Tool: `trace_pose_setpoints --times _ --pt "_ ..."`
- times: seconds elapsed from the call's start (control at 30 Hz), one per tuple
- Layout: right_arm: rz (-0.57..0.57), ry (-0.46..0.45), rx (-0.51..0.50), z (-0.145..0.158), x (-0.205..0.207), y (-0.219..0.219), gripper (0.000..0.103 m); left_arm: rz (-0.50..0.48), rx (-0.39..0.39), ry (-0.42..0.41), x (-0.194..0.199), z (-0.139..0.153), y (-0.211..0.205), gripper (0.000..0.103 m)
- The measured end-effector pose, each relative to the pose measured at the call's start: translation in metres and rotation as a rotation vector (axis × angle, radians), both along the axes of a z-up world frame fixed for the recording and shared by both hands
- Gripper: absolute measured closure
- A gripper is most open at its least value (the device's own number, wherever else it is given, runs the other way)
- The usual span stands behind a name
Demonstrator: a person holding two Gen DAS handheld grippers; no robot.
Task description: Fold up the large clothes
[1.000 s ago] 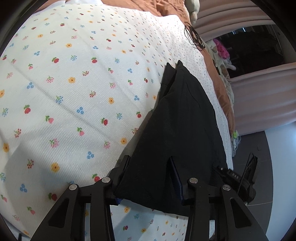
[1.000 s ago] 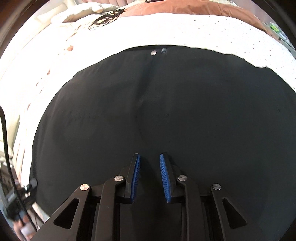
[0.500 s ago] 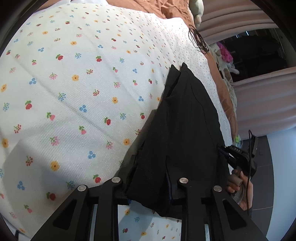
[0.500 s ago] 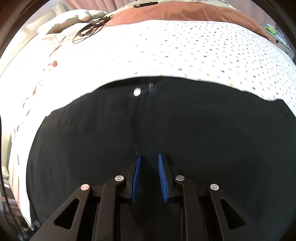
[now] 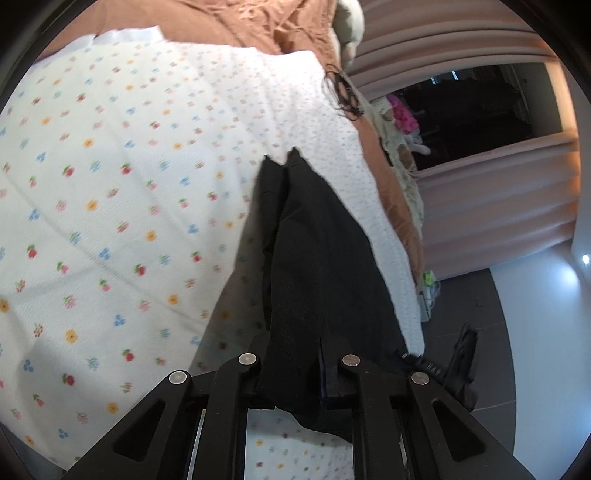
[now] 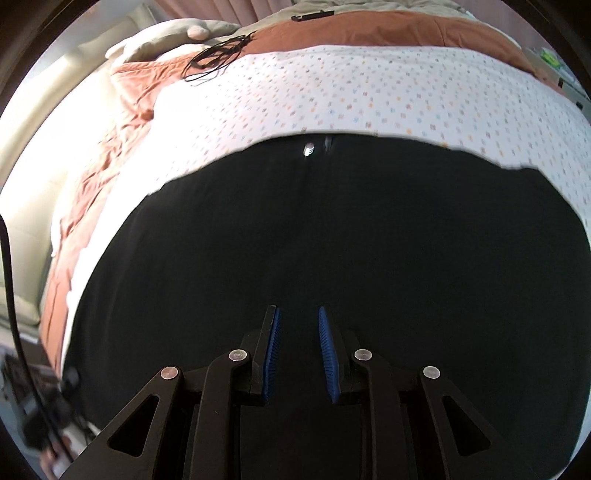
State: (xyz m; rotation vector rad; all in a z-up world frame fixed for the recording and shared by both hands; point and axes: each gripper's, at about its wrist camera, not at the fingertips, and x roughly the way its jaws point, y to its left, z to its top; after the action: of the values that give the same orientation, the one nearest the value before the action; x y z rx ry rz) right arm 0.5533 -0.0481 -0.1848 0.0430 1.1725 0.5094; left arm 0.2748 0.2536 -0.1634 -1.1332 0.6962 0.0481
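Observation:
Black trousers [image 5: 317, 258] lie lengthwise on the flower-print bed sheet [image 5: 110, 221], running away from me. Their near end is bunched between the fingers of my left gripper [image 5: 295, 369]; the jaws are closing on it and the cloth hangs lifted off the sheet. In the right wrist view the trousers [image 6: 332, 240] fill most of the picture, and a silver button [image 6: 308, 149] sits at the far waistband. My right gripper [image 6: 297, 314] hovers over them, its blue pads [image 6: 273, 350] bare and a narrow gap apart, with no cloth seen between them.
A brown blanket [image 6: 369, 29] covers the far part of the bed, with a coiled black cable [image 6: 218, 59] on it. The bed's edge runs down the right of the left wrist view, beside dark floor [image 5: 472, 295] and pink curtains [image 5: 480, 206]. A black hand-held device [image 5: 458, 365] is at that edge.
The left jaws have narrowed onto the trousers' near end and risen, pulling it off the sheet. The right gripper has shifted over the cloth, its jaws unchanged.

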Motion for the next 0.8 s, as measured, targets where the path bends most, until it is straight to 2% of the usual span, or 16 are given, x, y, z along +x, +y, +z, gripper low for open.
trace_pose_setpoints --times 0.4,0.67,0.73,0.8 --pt "0.019 0.082 0.030 -0.025 -0.070 -0.020 0.080 -0.075 0.058 -0.106 0.027 0.057 -0.021 0.090" --pt "-0.001 0.075 0.021 -0.034 -0.094 -0.028 0.080 -0.149 0.114 -0.150 0.043 0.089 -0.049 0.090" --pt "0.004 0.069 0.008 -0.044 -0.106 -0.030 0.079 -0.172 0.130 -0.158 0.045 0.095 -0.059 0.090" --pt "0.000 0.070 0.010 -0.053 -0.100 -0.026 0.079 -0.193 0.147 -0.167 0.050 0.103 -0.070 0.091"
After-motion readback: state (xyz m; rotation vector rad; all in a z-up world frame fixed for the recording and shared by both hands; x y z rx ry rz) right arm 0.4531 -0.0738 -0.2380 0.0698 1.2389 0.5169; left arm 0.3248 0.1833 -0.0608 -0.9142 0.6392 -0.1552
